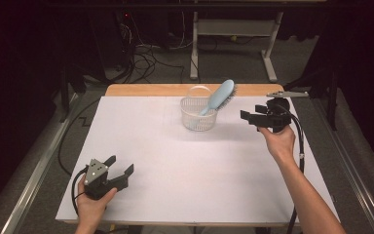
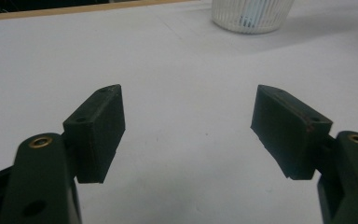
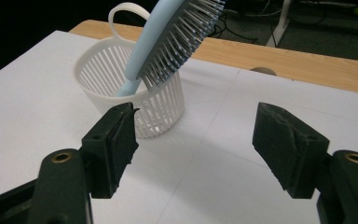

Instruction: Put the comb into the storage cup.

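A light-blue hairbrush (image 1: 221, 96) already stands handle-down in the white basket (image 1: 198, 117) at upper centre of the table (image 1: 175, 161). My right hand-held gripper (image 1: 249, 117) hovers beside it — jaws wide, empty. My left hand-held gripper (image 1: 121, 168) waits lower left — also wide.

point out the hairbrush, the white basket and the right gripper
hairbrush (image 3: 179, 28), right gripper view, on the bristled head
white basket (image 1: 197, 118), high view, on its slatted front wall
right gripper (image 1: 249, 117), high view, between its open fingers
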